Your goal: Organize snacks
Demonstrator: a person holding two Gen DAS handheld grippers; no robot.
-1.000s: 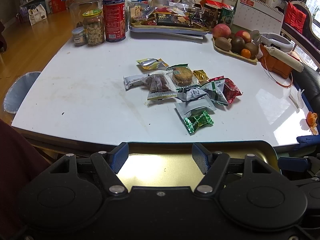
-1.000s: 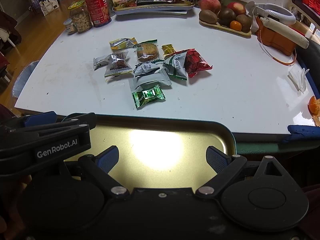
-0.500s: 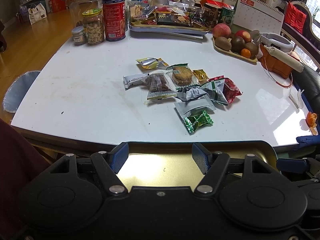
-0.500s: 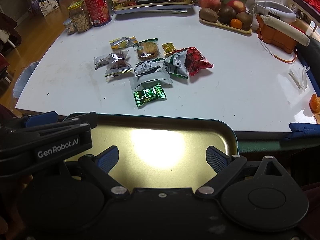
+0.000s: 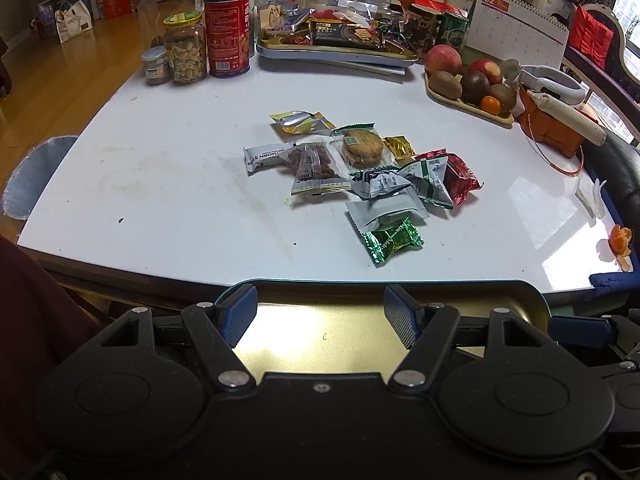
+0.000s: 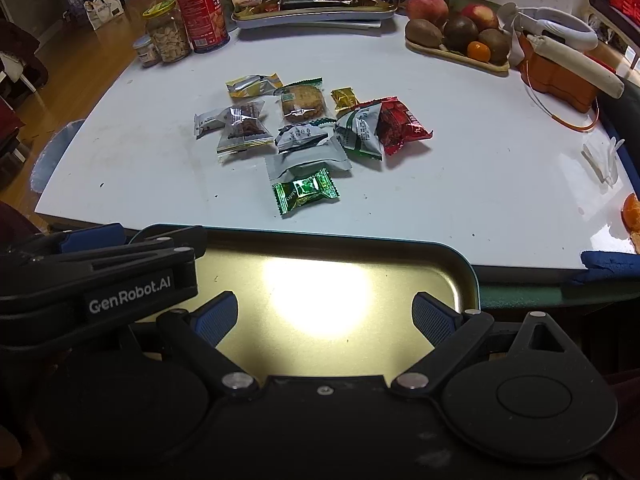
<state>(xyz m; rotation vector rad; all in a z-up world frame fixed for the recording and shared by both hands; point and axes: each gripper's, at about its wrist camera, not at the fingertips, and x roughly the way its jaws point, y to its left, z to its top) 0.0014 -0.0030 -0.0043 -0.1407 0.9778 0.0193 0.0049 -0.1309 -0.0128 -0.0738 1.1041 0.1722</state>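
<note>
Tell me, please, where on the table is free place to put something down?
Bare table lies left of the snack pile, up to the jars, and right of it, before the fruit tray. The gold tray is empty. The far edge is crowded.

Shifting the right gripper [image 6: 324, 312] a little leftward, sliding the snack pile [image 6: 304, 128], the green candy [image 6: 306, 194] and the red can [image 6: 202, 12] slightly rightward across its view. Barely drifting with the left gripper [image 5: 320, 314], nudging the gold tray's [image 5: 532, 292] far rim a hair higher in that view.
</note>
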